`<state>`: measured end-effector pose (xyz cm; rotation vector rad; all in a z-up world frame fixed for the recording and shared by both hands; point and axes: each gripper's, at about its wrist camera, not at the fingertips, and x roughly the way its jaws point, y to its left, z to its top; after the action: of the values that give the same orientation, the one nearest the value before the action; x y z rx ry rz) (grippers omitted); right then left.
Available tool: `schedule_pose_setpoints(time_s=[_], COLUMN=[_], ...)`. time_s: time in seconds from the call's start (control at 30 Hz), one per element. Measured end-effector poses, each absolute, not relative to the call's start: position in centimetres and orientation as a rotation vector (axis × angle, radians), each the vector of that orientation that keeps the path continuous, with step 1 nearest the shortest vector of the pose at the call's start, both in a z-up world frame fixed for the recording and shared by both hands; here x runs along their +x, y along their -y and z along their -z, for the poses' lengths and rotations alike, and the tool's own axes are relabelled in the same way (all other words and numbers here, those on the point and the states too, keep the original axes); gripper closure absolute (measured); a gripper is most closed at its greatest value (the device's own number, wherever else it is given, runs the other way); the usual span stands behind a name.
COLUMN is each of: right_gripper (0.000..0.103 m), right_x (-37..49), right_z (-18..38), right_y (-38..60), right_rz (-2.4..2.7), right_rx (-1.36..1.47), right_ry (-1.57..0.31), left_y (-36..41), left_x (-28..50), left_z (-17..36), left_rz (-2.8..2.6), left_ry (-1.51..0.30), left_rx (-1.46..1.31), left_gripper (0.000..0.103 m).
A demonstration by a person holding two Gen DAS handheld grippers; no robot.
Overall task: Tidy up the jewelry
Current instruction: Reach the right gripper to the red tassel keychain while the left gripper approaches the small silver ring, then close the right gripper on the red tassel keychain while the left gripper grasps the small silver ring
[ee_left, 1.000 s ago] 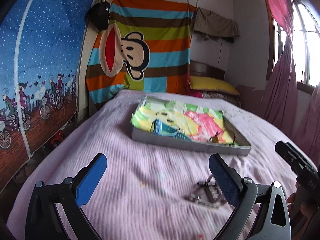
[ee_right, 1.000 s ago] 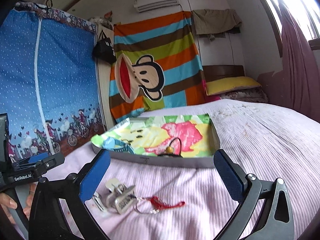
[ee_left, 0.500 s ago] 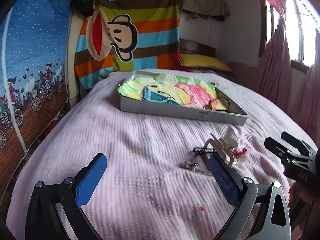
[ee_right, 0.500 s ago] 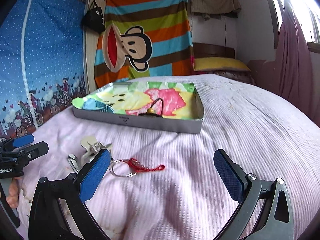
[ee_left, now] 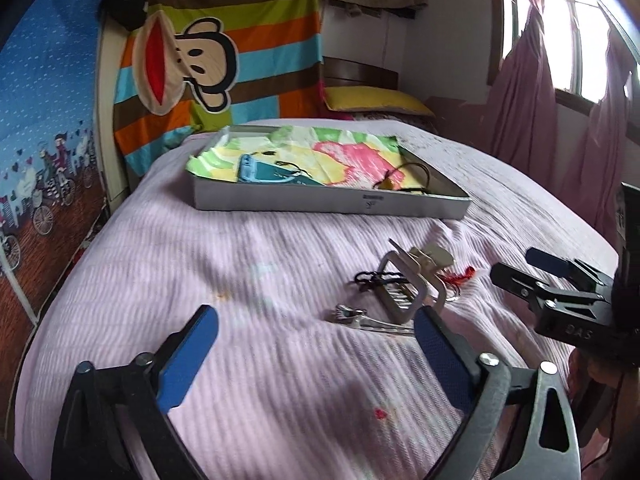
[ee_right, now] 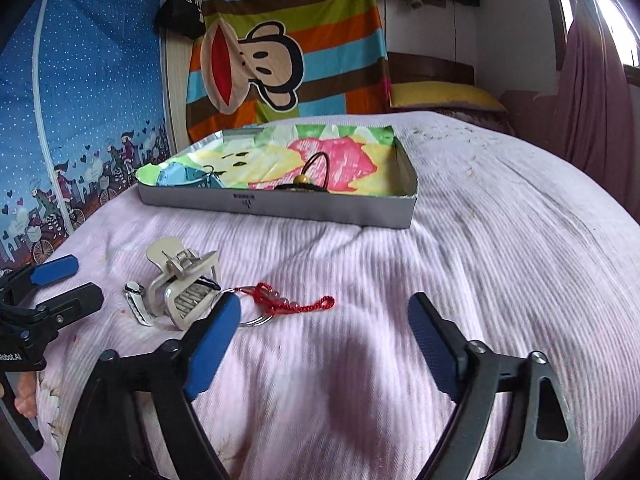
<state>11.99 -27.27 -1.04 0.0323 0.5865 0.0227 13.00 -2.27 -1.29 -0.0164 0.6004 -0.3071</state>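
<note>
In the left wrist view, the left hand-held gripper (ee_left: 316, 344) hovers spread wide and empty at the bottom of the frame over a lilac bedspread (ee_left: 248, 264), its right pad just below a metal hair claw (ee_left: 412, 280) and a slim silver clip (ee_left: 360, 316); a red cord charm (ee_left: 460, 274) peeks out behind the claw, and the right hand-held gripper (ee_left: 532, 266) enters from the right edge, its fingers a little apart. At upper centre sits a shallow grey tray (ee_left: 320, 200) lined with bright paper, holding a black hair tie (ee_left: 408, 178). In the right wrist view, the right hand-held gripper (ee_right: 324, 324) is likewise spread and empty, the charm (ee_right: 296, 302) and its key rings lying just above its left pad, the claw (ee_right: 184, 284) at centre left. This view alone shows the striped monkey cloth (ee_right: 280, 48) whole and fingertips (ee_right: 24, 400) at lower left.
</note>
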Motion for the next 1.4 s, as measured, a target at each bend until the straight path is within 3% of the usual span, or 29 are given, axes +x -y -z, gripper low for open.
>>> schedule_pose_setpoints(time_s=[0.27, 0.33, 0.43, 0.67, 0.87, 1.3, 1.4], right_gripper=[0.046, 0.048, 0.048, 0.063, 0.067, 0.072, 0.079], right_x=[12.9, 13.3, 14.0, 15.9, 16.1, 16.1, 16.0], right_z=[1.8, 2.0, 2.5, 3.7, 4.2, 4.2, 4.1], right_y=[26.8, 26.7, 26.5, 26.0, 25.6, 26.0, 26.1], right_rz=[-0.053, -0.062, -0.076, -0.088, -0.089, -0.099, -0.102], right_rx=[0.044, 0.052, 0.07, 0.102, 0.103, 0.121, 0.131], right_ry=[-0.63, -0.649, -0.678, -0.732, -0.738, -0.73, -0.72], left_y=[2.7, 2.8, 3.0, 3.8, 3.8, 2.3, 2.3], left_x=[14.8, 15.2, 15.7, 16.8, 17.0, 17.3, 16.9], left_z=[1.9, 2.1, 2.4, 3.0, 3.2, 3.3, 3.1], left_rz=[0.366, 0.375, 0.385, 0.41, 0.434, 0.433, 0.422], left_ry=[-0.687, -0.705, -0.734, -0.772, -0.785, -0.784, -0.754], left_rx=[-0.041, -0.052, -0.059, -0.041, -0.061, -0.157, -0.152], left_gripper=[0.039, 0.043, 0.044, 0.053, 0.065, 0.081, 0.083])
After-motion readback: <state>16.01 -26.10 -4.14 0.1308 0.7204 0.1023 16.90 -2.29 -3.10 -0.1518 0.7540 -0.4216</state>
